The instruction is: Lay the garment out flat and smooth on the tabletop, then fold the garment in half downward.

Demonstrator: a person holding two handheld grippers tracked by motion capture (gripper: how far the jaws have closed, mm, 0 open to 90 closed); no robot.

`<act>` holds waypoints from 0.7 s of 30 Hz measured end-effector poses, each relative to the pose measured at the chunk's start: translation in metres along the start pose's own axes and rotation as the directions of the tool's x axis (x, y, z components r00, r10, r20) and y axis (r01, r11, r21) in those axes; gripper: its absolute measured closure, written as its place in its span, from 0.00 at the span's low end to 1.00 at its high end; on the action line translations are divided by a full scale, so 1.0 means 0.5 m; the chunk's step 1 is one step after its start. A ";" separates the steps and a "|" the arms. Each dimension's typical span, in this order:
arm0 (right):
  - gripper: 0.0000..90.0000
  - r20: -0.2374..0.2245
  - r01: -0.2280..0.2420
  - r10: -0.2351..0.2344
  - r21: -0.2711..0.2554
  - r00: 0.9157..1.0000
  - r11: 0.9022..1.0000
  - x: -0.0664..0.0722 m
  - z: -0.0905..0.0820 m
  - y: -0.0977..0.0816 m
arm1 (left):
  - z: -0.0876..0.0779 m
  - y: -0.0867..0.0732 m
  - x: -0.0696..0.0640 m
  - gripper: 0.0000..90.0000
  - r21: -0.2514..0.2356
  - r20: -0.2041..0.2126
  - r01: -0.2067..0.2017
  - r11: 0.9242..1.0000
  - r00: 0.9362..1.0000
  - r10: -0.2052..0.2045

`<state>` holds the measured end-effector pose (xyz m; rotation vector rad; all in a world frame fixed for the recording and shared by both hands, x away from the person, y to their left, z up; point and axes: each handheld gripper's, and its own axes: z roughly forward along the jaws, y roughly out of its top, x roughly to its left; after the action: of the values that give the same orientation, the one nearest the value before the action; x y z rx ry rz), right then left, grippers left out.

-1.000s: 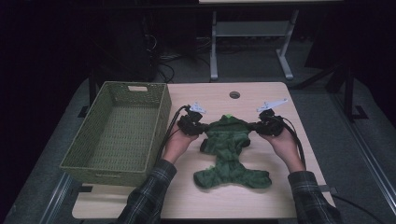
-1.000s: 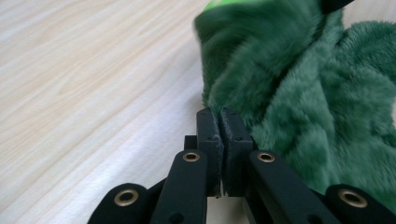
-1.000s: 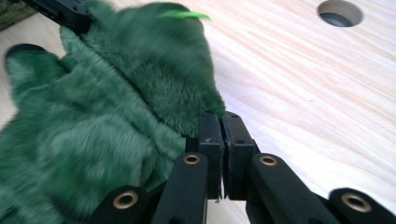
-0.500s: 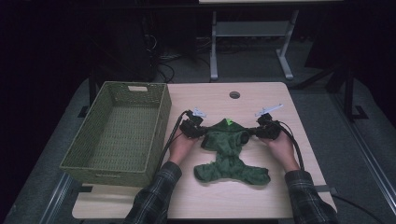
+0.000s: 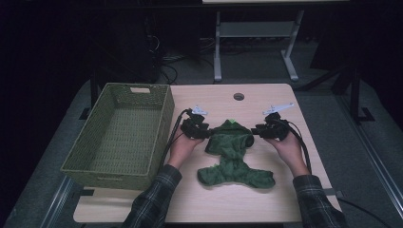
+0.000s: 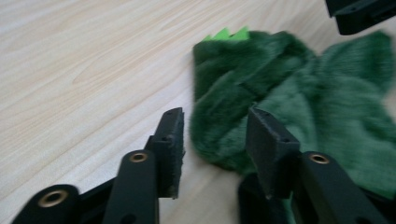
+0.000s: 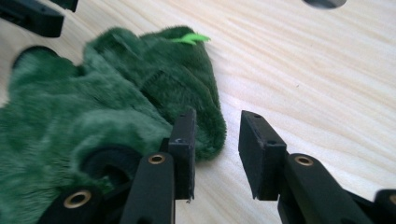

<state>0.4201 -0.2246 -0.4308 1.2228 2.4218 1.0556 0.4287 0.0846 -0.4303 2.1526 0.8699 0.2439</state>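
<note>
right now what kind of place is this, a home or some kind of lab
Probably a lab or recording workspace rather than a home: a plain wooden table with a cable hole, a metal desk frame behind, and loose cables on the grey floor.

The green garment point(image 5: 232, 154) is a plush, fleecy cloth with a deep, matt pile, and the bright green spikes point(image 6: 227, 33) at its edge look like flat, smooth felt. The table point(image 5: 223, 202) has a pale wood-grain top with a smooth, lightly satin finish. The basket point(image 5: 117, 135) is woven from olive-green strands, rough and ribbed in texture. The left gripper point(image 6: 215, 140) and right gripper point(image 7: 216, 142) have matt black plastic jaws with finely grained pads and small brass-coloured metal rivets. The sleeves point(image 5: 153, 202) are soft plaid cloth.
</note>
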 end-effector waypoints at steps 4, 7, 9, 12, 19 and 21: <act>0.72 -0.020 -0.013 0.013 -0.015 1.000 1.000 0.008 -0.022 0.001 | -0.024 -0.002 -0.017 0.53 0.016 0.016 -0.018 1.000 1.000 0.017; 0.71 -0.042 -0.015 0.014 -0.030 0.999 0.999 0.020 -0.039 -0.001 | -0.041 -0.011 -0.028 0.48 0.033 0.031 -0.020 0.999 0.999 0.019; 0.71 -0.050 -0.005 0.002 -0.048 0.999 0.999 0.029 -0.049 -0.005 | -0.051 -0.018 -0.035 0.45 0.030 0.041 -0.017 0.999 0.999 0.016; 0.69 -0.064 -0.005 0.002 -0.053 0.998 0.999 0.040 -0.059 -0.011 | -0.065 -0.030 -0.047 0.39 0.037 0.058 -0.032 0.999 0.998 0.030; 0.70 -0.093 0.015 -0.023 -0.090 0.995 0.996 0.072 -0.078 -0.025 | -0.095 -0.065 -0.074 0.22 0.025 0.060 -0.060 0.998 0.996 0.058; 0.70 -0.094 0.027 -0.035 -0.087 0.995 0.996 0.082 -0.083 -0.025 | -0.100 -0.071 -0.079 0.20 0.023 0.067 -0.058 0.998 0.996 0.057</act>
<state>0.3664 -0.2184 -0.4054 1.1285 2.4292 1.2212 0.3597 0.1048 -0.4186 2.1981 0.7775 0.1900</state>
